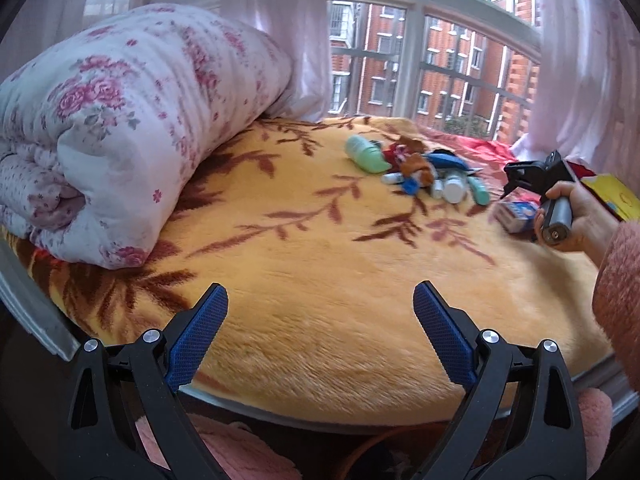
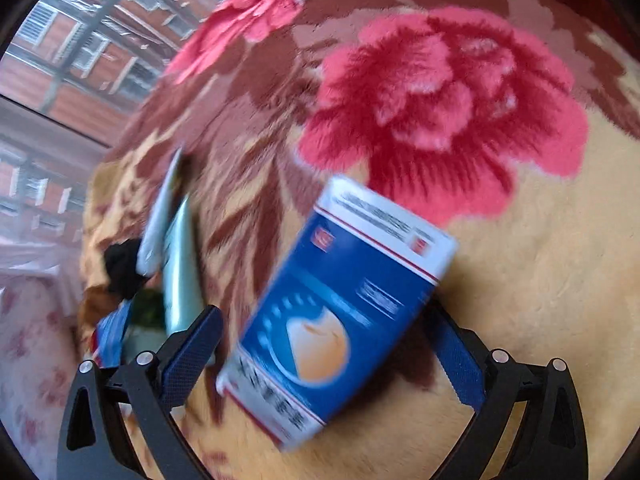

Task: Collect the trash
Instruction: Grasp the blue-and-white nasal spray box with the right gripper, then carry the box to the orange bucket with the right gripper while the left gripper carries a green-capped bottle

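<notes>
Right wrist view: a blue-and-white carton (image 2: 340, 312) lies on the yellow floral blanket (image 2: 540, 280) of a bed, tilted, its lower half between the blue pads of the right tool (image 2: 328, 344). The jaws stand wide apart; the carton appears to touch neither pad, though motion blur makes that hard to judge. To its left lies a pale green tube (image 2: 180, 272) beside a white one, with more small litter at the frame's edge.

Left wrist view: the left tool (image 1: 320, 332) hovers over bare blanket near the bed's front edge, jaws spread wide and holding nothing. Well apart from it, toward the window (image 1: 420, 64), sits a heap of trash (image 1: 420, 172): a green bottle (image 1: 366, 154), wrappers, small white containers. Just right of the heap, a hand (image 1: 576, 216) in a pink sleeve grips the other tool's handle above the same carton (image 1: 516, 214). A rolled floral quilt (image 1: 120, 120) fills the left side.
</notes>
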Demonstrator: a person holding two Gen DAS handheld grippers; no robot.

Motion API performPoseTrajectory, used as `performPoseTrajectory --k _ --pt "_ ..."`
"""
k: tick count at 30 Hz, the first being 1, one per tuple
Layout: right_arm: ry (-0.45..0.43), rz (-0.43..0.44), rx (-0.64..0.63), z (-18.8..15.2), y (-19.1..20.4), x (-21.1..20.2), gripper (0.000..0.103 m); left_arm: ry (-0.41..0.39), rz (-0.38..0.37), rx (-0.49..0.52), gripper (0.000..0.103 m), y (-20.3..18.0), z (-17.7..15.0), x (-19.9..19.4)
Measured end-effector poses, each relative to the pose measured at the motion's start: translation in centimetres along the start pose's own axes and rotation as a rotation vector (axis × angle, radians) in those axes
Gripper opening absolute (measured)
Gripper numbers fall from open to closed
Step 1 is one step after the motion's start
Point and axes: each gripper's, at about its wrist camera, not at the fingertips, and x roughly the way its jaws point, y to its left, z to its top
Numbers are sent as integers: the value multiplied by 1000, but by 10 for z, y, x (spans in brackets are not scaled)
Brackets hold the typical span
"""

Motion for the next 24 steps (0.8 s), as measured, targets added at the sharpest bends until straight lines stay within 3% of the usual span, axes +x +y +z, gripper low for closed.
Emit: performPoseTrajectory --k 2,4,7,11,15,19,24 --pt "-15 -104 -56 -5 15 2 94 19 6 -8 92 2 0 7" --pt "-54 -159 -108 -14 20 -2 76 40 2 -5 92 2 0 11" --pt "-134 -162 -225 -31 21 -19 61 48 5 10 92 2 2 12" --pt "-231 -32 -335 -59 4 -59 54 85 -61 -58 92 11 16 18" --pt "-338 114 -441 -102 -20 -113 54 74 -98 -122 92 13 61 42" --pt "-444 216 -551 -139 -22 -146 54 97 -107 -140 92 -1 113 94" --pt "-543 328 -629 -175 -28 -167 54 249 -68 -109 92 -40 171 210"
